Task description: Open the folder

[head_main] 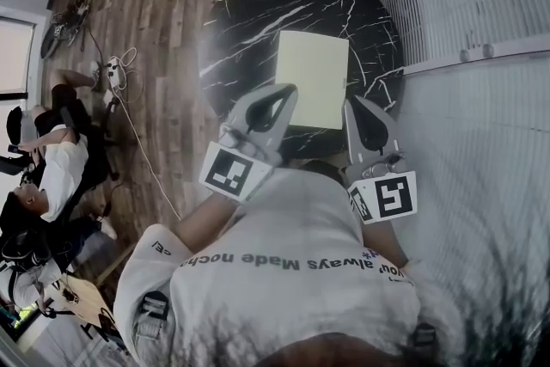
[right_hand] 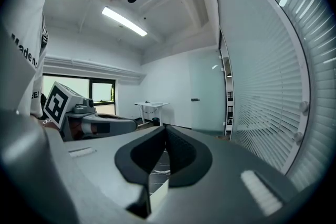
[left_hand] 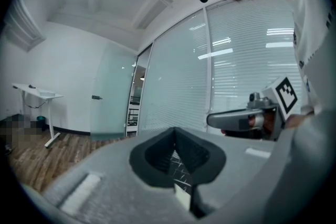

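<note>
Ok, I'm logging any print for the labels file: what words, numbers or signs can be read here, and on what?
"always Made noch": white shirt, upside down in the head view, ends cut off.
Sleeve mark: too small to read.
Marker cubes: black-and-white square patterns, no words.
Folder: no print shows.

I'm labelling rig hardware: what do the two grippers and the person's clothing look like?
Both the left gripper and right gripper are grey, with a black-lined teardrop opening. Each carries a white cube with black square markers. The person wears a white top with dark lettering.
</note>
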